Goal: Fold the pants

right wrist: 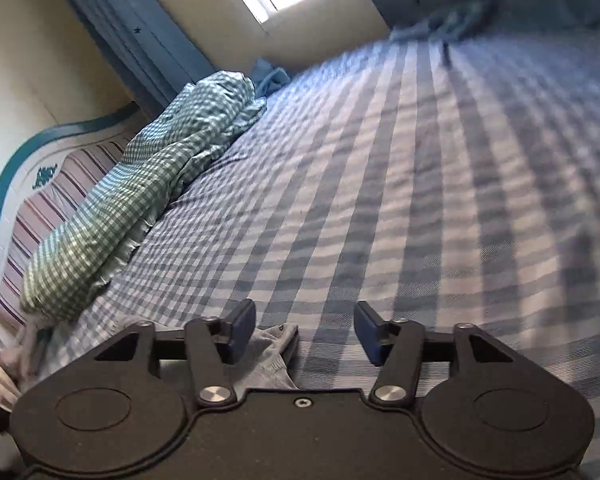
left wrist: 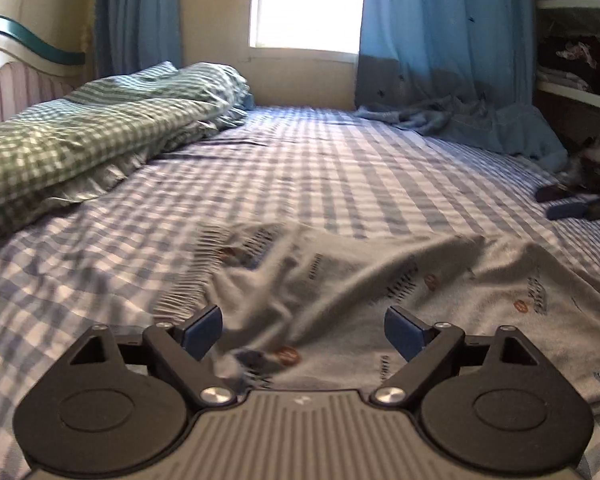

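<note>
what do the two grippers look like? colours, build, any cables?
Left gripper: black linkage arms, round black hubs, silver pivot screws, blue pads, grey ribbed centre plate. Right gripper: same black linkages and silver screws, dark blue pads, plain black plate with one centre screw. No cables, hands or sleeves in view.

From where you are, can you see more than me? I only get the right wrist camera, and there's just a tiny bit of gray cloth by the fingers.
Observer: Yes. In the left view the gray pants lie spread out and rumpled on the checked bed sheet.
Child: Is the other gripper holding them?
Observer: No, the left gripper is open above them.
Child: Anything else on the bed?
Observer: A heap of blue clothes sits under the blue curtain, beside shelves that you cannot see.
</note>
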### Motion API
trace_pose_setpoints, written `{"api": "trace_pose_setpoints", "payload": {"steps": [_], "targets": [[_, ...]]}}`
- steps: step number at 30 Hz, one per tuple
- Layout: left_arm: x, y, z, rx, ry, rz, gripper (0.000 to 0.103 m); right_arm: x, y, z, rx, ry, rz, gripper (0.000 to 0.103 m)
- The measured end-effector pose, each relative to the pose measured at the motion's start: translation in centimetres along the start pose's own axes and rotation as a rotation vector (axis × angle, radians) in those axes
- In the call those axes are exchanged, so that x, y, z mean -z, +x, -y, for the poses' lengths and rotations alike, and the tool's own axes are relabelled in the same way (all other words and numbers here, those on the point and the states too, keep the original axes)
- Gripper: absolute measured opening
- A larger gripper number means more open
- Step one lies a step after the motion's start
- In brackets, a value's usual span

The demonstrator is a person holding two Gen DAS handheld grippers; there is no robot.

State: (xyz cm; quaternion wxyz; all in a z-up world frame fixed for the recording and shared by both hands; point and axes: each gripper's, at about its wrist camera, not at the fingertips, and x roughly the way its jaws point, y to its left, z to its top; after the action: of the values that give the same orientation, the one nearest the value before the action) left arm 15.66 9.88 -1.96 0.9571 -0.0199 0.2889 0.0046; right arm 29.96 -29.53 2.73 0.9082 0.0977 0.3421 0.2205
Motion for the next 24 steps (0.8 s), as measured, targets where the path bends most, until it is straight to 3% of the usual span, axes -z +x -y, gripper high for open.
{"api": "trace_pose_setpoints", "payload": {"steps": [2, 5, 7, 8, 10, 13, 14, 17, 18, 21, 23, 24], "targets": [[-0.8, 0.3, -1.4, -0.091, -0.039, 0.000, 0.092, 2.3, -2.7, -2.2, 0.088, -0.123, 0.051, 0.073], [-2.0, 2.7, -2.2, -0.206, -0.044, -0.057, 0.092, 6.9, -3.5, -4.3, 0.204, -0.245, 0.055, 0.073], [-2.3, 5.9, -2.1, -0.348, 0.027, -0.202, 0.092, 9.4, -2.9, -4.1, 0.318, -0.308, 0.019, 0.073], [-2.1, 6.6, -2.1, -0.395, 0.041, -0.235, 0.096, 10.4, -2.7, -3.4, 0.394, -0.333, 0.006, 0.073], [-2.5, 5.7, -1.1, -0.442, 0.047, -0.212, 0.095, 12.2, -3.6, -1.5, 0.592, -0.390, 0.015, 0.074], [-2.9, 4.0, 2.6, -0.498, 0.185, -0.113, 0.093, 13.8, -8.2, 1.2, 0.756, -0.405, 0.130, 0.088], [-3.1, 3.4, 4.4, -0.477, 0.220, -0.080, 0.094, 14.2, -9.8, 1.9, 0.780, -0.392, 0.161, 0.093], [-3.8, 2.6, 10.5, -0.219, 0.248, -0.040, 0.097, 16.2, -13.7, 3.8, 0.752, -0.327, 0.227, 0.101], [-3.9, 2.9, 13.1, -0.125, 0.241, -0.047, 0.097, 17.1, -14.5, 4.5, 0.735, -0.308, 0.222, 0.102], [-3.2, 4.5, 19.4, 0.044, 0.197, -0.092, 0.097, 19.8, -15.7, 7.4, 0.773, -0.254, 0.162, 0.101], [-2.2, 6.5, 22.6, 0.073, 0.182, -0.168, 0.097, 21.3, -17.8, 9.9, 0.785, -0.176, 0.195, 0.102], [-1.5, 7.4, 23.9, 0.047, 0.200, -0.212, 0.098, 21.9, -19.2, 11.3, 0.796, -0.112, 0.217, 0.102]]}}
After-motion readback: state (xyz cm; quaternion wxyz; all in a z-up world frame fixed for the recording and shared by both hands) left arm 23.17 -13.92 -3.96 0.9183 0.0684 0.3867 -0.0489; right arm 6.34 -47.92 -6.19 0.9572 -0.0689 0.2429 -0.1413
